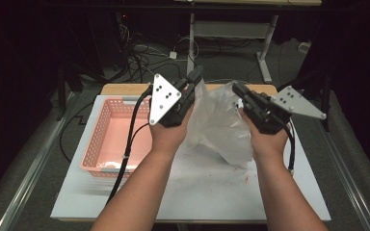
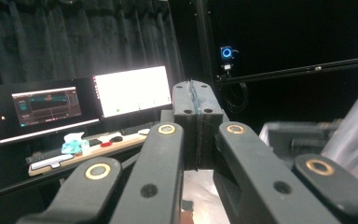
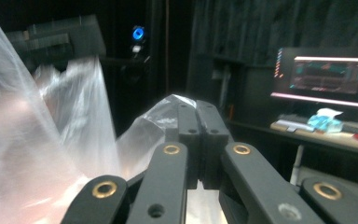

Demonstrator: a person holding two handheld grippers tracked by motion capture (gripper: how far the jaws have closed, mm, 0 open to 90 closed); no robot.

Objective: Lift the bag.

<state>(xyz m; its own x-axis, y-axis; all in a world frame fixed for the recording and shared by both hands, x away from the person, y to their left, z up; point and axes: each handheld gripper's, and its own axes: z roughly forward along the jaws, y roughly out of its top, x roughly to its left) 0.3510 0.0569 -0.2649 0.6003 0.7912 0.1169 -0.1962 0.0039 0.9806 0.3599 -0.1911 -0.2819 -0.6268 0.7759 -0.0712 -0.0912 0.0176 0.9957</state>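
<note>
Clear plastic bag, held up above the white table between left gripper and right gripper, both jaws pinched tight on its top edges; pink basket alongside at left.

I log: bag, thin clear plastic, glossy, crinkled; basket, pink perforated plastic; surface, matt white; left hand-held gripper, matt black, grey metal plate.
</note>
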